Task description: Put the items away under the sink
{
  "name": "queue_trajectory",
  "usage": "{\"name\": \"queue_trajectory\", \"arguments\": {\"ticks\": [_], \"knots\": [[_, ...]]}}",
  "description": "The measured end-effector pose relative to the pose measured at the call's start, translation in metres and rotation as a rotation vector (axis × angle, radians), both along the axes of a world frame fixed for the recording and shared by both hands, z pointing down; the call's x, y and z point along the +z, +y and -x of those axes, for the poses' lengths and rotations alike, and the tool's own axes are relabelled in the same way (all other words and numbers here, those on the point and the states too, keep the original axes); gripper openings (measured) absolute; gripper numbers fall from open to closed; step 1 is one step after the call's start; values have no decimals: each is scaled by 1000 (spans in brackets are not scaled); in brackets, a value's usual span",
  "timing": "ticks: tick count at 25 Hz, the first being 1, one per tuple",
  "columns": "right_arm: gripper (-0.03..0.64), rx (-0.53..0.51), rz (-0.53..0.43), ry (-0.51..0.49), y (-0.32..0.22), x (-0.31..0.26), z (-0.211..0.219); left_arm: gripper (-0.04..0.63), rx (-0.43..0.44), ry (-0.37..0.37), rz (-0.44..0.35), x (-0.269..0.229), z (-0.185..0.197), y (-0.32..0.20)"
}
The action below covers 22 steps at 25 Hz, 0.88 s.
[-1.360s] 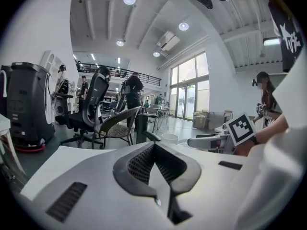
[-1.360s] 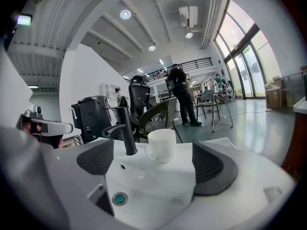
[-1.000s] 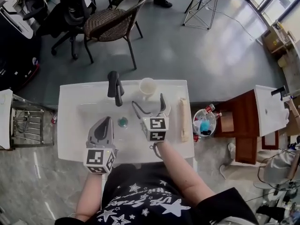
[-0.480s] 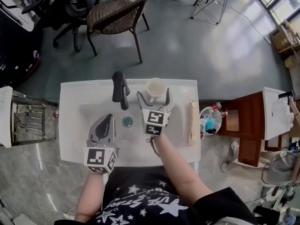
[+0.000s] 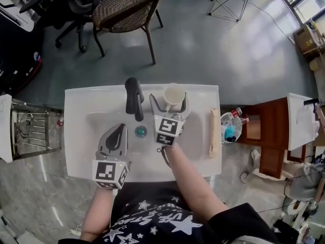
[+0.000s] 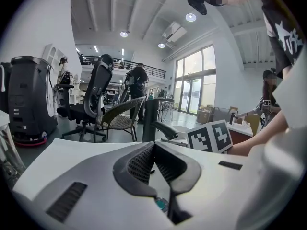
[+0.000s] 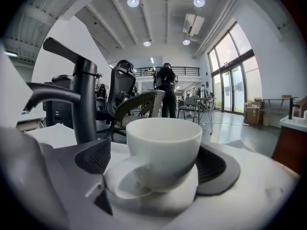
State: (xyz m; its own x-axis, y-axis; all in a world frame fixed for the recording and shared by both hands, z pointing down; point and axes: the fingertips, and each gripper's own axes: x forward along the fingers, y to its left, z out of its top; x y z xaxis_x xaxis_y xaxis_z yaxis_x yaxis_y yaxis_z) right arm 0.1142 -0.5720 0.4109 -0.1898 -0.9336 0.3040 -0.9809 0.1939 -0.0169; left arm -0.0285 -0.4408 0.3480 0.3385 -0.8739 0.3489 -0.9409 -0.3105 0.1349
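White sink (image 5: 81,105), your left gripper (image 5: 119,130) closed and empty at 9 o'clock of the drain (image 5: 140,131), your right gripper (image 5: 170,98) spread wide around the cup (image 5: 174,93), on the back rim at 3 o'clock of the faucet (image 5: 134,98).

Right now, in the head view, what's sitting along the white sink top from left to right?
The left gripper → black curved faucet → white ceramic mug → long beige wooden piece.
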Motion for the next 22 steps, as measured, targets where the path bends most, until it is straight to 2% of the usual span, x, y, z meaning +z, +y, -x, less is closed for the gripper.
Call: {"name": "queue_trajectory", "arguments": {"ticks": [7, 10, 15, 17, 19, 22], "knots": [[515, 43, -29, 34, -3, -4, -6, 9, 23, 7, 7, 2, 1, -1], [515, 42, -72, -5, -5, -12, -11, 9, 29, 8, 5, 2, 1, -1], [514, 23, -44, -8, -8, -8, -10, 9, 38, 6, 7, 2, 1, -1], [468, 47, -33, -8, -7, -7, -16, 9, 45, 2, 4, 3, 0, 1], [380, 67, -18, -30, -6, -6, -22, 9, 51, 2, 5, 4, 0, 2], [379, 44, 1, -45, -6, -6, -23, 9, 54, 1, 11, 2, 0, 3]]}}
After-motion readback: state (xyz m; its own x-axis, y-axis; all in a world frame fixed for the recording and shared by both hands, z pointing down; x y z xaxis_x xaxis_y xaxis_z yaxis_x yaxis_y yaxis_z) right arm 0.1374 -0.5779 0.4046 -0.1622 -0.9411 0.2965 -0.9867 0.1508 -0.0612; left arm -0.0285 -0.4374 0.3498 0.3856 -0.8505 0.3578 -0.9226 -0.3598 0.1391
